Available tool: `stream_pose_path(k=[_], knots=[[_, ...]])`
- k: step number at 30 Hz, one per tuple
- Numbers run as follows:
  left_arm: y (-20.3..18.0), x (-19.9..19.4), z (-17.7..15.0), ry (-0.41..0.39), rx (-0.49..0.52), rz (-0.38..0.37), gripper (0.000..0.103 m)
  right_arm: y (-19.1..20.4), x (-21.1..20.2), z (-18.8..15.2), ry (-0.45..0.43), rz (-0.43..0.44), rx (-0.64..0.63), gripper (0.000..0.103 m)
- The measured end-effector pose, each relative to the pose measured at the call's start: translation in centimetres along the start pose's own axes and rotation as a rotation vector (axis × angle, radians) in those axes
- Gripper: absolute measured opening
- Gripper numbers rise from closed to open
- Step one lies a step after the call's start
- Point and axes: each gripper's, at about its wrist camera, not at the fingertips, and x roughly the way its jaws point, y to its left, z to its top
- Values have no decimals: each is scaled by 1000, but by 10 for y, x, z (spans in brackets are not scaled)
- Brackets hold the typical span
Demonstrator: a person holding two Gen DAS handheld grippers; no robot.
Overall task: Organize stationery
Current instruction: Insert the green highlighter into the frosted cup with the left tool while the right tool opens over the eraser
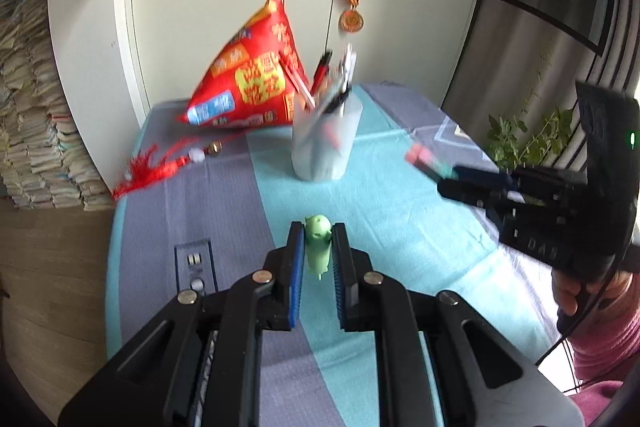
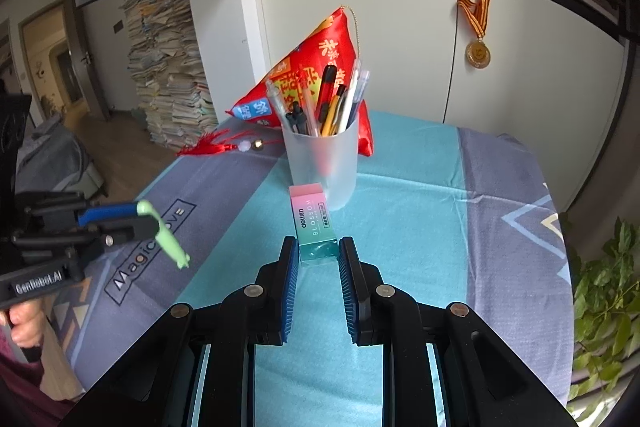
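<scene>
Your left-wrist view is blurring w/ motion, so pens in the frosted pen cup (image 1: pixel 326 143) are hard to make out there. Your left gripper (image 1: pixel 317 239) is pinching a green pig-topped pen (image 1: pixel 318 241), jaws nearly closed, its long axis slanting down-right in the right-wrist view. Your right gripper (image 2: pixel 319 247) is clamping a pink-teal Deli Blossom eraser (image 2: pixel 314 223), long axis pointing far toward the cup, above the blue tablecloth (image 2: pixel 420 227).
</scene>
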Motion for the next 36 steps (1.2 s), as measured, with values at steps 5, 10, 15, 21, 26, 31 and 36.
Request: stream_pose_path(k=[5,10,15,21,26,31,36], knots=[[2,-4,33,-60,25,4,12,-3,-1,-5,10,-11,10,22],[8,-4,79,-131,25,-1,12,-11,-8,-8,11,-34,42,22],[15,12,119,-156,-8,-30,12,-18,-23,-15,-8,-58,64,21],[16,53,141,-95,-50,-66,12,-23,-32,-22,-2,-83,64,11],[10,77,135,-51,-23,-23,12,-33,-30,-28,20,-87,114,11],[13,89,127,-13,-15,-6,12,-42,-26,-35,50,-105,142,11],[11,93,121,9,22,11,12,-46,-16,-34,88,-79,172,11]])
